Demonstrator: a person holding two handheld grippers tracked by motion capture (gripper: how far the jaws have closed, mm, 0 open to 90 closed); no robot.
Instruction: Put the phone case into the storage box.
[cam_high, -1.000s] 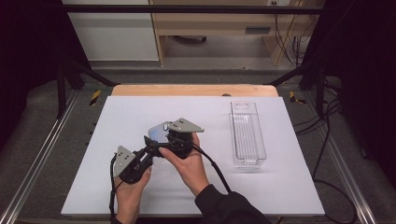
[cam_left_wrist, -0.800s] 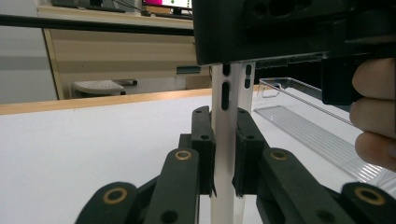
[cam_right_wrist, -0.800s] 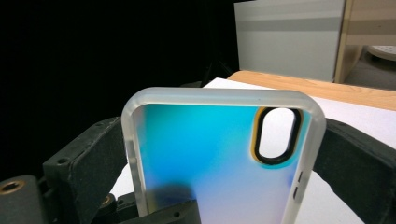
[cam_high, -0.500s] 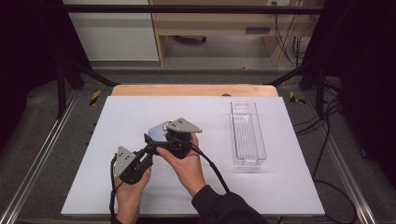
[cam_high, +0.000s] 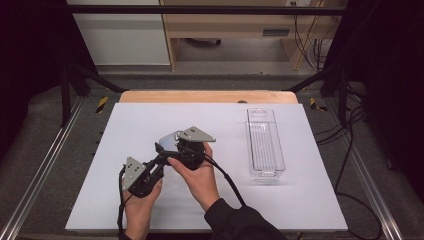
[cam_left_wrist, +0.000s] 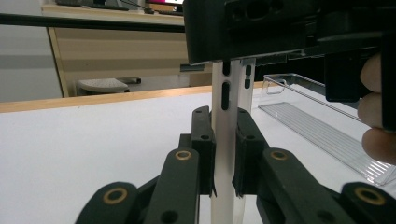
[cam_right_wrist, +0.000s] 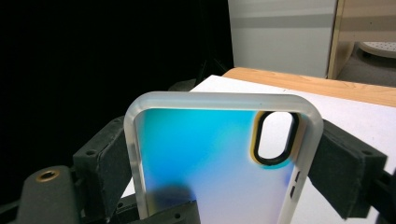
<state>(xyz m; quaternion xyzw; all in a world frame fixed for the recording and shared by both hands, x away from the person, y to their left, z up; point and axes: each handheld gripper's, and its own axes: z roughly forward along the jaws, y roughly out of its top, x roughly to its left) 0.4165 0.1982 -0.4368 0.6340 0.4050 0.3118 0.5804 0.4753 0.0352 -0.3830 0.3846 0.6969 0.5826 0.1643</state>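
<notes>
While both hands hover low over the white table, the left gripper clamps a phone case by its thin faces, pads pressed to front and back. The right gripper, its jaws just closing over the last half sec., now pinches the same case across its width, pads tight on both long edges. Seen from the right gripper view, the case is frosted at the rim w/ a blue-tinted back and an oval camera cutout near the top corner. From above, the case sits between the two tools, left of centre, held off the table. A clear tray lies well apart at right.
</notes>
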